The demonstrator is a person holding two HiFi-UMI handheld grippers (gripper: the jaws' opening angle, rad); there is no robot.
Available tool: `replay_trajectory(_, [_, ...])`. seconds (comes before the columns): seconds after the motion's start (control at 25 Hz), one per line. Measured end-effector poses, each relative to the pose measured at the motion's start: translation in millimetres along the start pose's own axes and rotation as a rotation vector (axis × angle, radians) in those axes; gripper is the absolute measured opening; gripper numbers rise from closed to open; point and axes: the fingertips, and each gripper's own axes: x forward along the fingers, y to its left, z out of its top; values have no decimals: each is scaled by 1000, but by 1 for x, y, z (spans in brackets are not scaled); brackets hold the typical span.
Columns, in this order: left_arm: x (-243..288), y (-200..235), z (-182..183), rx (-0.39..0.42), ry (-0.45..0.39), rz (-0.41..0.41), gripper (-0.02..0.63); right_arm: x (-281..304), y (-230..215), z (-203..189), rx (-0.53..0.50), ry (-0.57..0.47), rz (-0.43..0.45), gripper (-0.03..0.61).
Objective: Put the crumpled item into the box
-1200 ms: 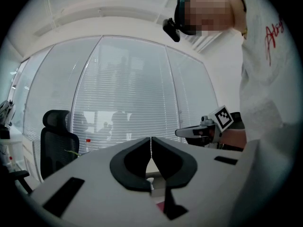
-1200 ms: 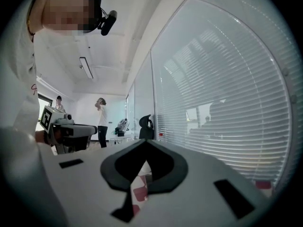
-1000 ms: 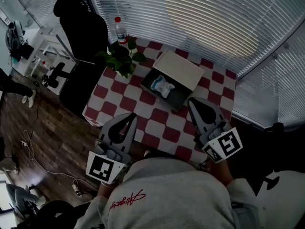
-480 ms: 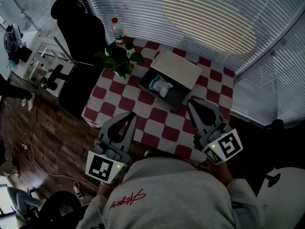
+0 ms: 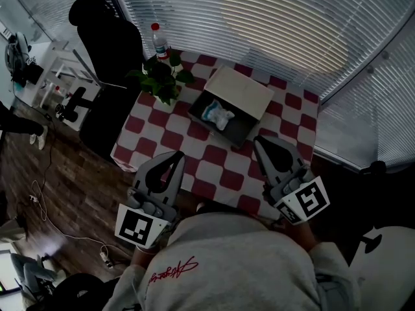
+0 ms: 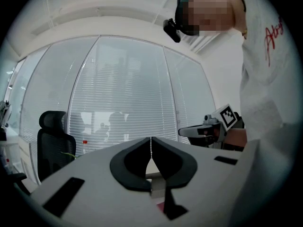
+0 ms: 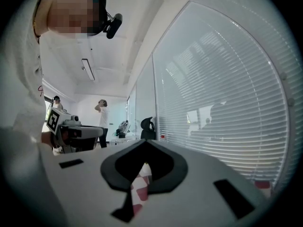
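The crumpled white-and-blue item [image 5: 218, 114] lies inside the open dark box [image 5: 242, 133] on the red-and-white checkered worktop [image 5: 214, 168]. My left gripper [image 5: 176, 155] and right gripper [image 5: 259, 141] hover at its near edge, jaws pressed together on nothing. A careless forward sweep (my only worry) could shove the box off the far edge or clip the leafy potted plant [image 5: 162, 78] beside it, though bare squares between leave room.

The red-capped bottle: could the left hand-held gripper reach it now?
Probably not straight on: the plant stands between the left hand-held gripper and the bottle, and its jaws are shut.
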Motion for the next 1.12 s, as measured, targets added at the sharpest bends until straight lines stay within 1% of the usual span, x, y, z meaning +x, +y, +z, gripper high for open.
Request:
replay_trajectory(0.24, [2,-1,-2,2,5,-1,20,0,0,-2,-21,8,11,11])
replay_trajectory(0.4, [3,-1,2,14,-21,0,20,0,-1,-2,-19,5,9,11])
replay_trajectory(0.56, [5,-4,0,2,-1,-2,20,-2,-2,-2,-17,3,5,11])
replay_trajectory(1.12, [12,-7,-2,2,3,2,20,-5,-8,-1,-13,-1,10,11])
